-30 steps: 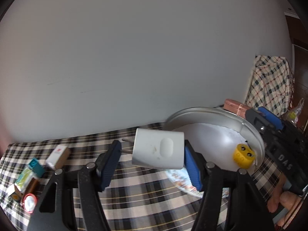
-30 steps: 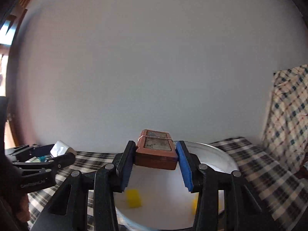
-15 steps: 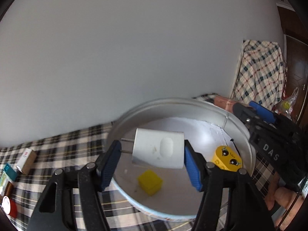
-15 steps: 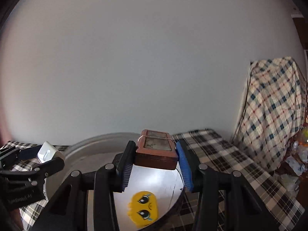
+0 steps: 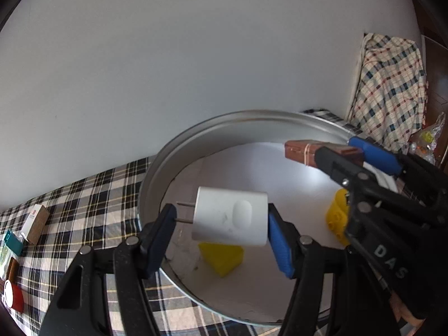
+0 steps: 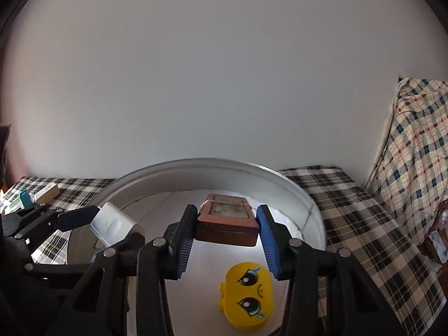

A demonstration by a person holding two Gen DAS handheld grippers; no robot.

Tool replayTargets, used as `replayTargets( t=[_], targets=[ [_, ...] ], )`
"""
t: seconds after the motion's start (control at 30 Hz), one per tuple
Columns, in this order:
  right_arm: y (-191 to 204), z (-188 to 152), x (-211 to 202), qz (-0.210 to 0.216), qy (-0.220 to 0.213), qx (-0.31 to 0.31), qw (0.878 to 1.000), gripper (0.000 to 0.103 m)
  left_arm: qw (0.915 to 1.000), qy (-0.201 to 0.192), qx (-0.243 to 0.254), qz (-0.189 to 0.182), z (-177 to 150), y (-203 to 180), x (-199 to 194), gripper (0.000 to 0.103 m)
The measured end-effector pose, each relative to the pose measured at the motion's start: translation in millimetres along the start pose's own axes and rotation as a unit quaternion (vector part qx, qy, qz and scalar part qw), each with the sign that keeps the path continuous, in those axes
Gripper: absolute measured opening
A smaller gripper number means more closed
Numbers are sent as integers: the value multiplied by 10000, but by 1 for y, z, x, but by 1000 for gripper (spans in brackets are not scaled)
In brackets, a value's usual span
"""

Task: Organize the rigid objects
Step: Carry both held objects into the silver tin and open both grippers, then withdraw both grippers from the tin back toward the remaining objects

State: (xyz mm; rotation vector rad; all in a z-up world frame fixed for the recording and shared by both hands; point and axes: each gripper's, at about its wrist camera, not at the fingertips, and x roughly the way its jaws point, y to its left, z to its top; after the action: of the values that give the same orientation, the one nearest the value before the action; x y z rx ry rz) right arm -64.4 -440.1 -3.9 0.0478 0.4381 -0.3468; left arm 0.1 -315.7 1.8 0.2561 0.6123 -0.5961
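Left tongs: one pair, clamped on the white charger, its two prongs pointing left against the left pad; held above the near-left part of the basin.
Right tongs: one pair, gripping the brown box by its two sides, above the middle of the basin.
Basin: one round metal basin with a white floor, on the checked worktop.
Yellow things in the basin: two, a yellow block under the charger and a yellow face toy near the right tongs.
Small boxes on the worktop: a cluster at the far left; one white-and-tan box, one teal, one red-and-white item, and more that could not be counted.
Checked cloth: one, hanging at the right.
Hidden or cut off: the yellow block's top lay behind the charger; the face toy was mostly covered by the right tongs in the left wrist view; the basin's near rim ran behind both tongs; the left cluster was cropped at the edge.
Change: a second before, the charger hung over the worktop left of the basin and the brown box at its rim; both now hung over the basin floor, with both grips unchanged.
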Motion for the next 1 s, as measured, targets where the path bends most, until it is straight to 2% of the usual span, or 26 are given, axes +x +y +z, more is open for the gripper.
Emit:
replayTargets(
  t=[0.13, 0.2, 0.23, 0.3, 0.37, 0.4, 0.47, 0.7, 0.87, 1.0],
  targets=[
    [-1, -1, 2, 82, 38, 24, 10000, 47, 9998, -50, 65, 193, -1, 1, 0, 64],
    [-1, -1, 1, 115, 36, 37, 9999, 47, 9997, -85, 75, 205, -1, 1, -1, 69],
    [-2, -1, 1, 162, 33, 46, 9999, 47, 9997, -124, 53, 199, -1, 1, -3, 73],
    [-4, -1, 2, 223, 23, 78, 9997, 47, 9994, -282, 30, 190, -1, 2, -10, 102],
    [-5, -1, 0, 311, 0, 158, 9994, 51, 9980, -527, 42, 345, -1, 1, -19, 103],
    [-8, -2, 0, 358, -40, 262, 9990, 62, 9975, -607, 68, 363, -1, 0, -22, 103],
    [-9, -2, -4, 339, -140, 346, 9987, 75, 9969, -681, 110, 367, 0, -1, -28, 103],
    [-24, 2, -24, 184, -735, 739, 9944, 83, 9965, -652, -333, 410, -3, 22, -41, 103],
    [-43, -1, -22, 223, -645, 1217, 9902, 84, 9945, -698, -147, 765, -20, 36, -55, 103],
    [-43, -5, -27, 106, -649, 1232, 9902, 84, 9938, -682, -141, 867, -36, 54, -67, 103]
  ],
)
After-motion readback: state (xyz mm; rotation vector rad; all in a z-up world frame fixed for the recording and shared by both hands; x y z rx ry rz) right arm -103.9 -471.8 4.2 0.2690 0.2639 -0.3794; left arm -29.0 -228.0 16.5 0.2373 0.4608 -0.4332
